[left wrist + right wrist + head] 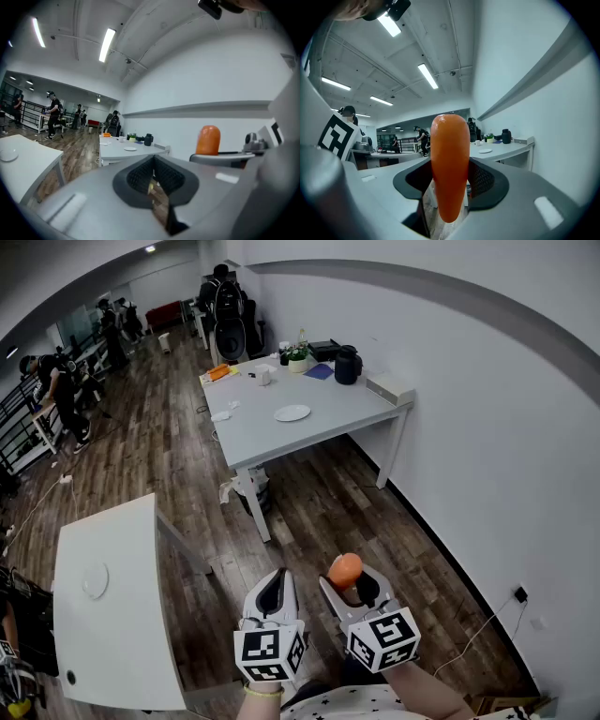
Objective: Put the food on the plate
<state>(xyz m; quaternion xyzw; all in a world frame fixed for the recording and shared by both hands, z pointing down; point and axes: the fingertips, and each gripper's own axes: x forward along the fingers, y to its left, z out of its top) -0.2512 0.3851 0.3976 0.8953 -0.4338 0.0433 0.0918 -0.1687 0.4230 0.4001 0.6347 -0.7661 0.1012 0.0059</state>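
My right gripper (pixel 349 579) is shut on an orange carrot-shaped food piece (pixel 450 168), which stands upright between its jaws; the same food piece (pixel 344 569) shows in the head view just above the gripper, and again as the orange piece (pixel 208 139) in the left gripper view. My left gripper (pixel 273 592) is beside it, jaws shut with nothing between them. A white plate (pixel 292 412) lies on the grey table (pixel 328 404) far ahead, well beyond both grippers; the plate (pixel 485 151) looks small in the right gripper view.
On the far table stand a dark kettle (pixel 345 365), a plant pot (pixel 298 359), a white box (pixel 390 387) and small items. A white table (pixel 112 615) with a round disc is at my left. Wooden floor lies between. People work in the background at the left.
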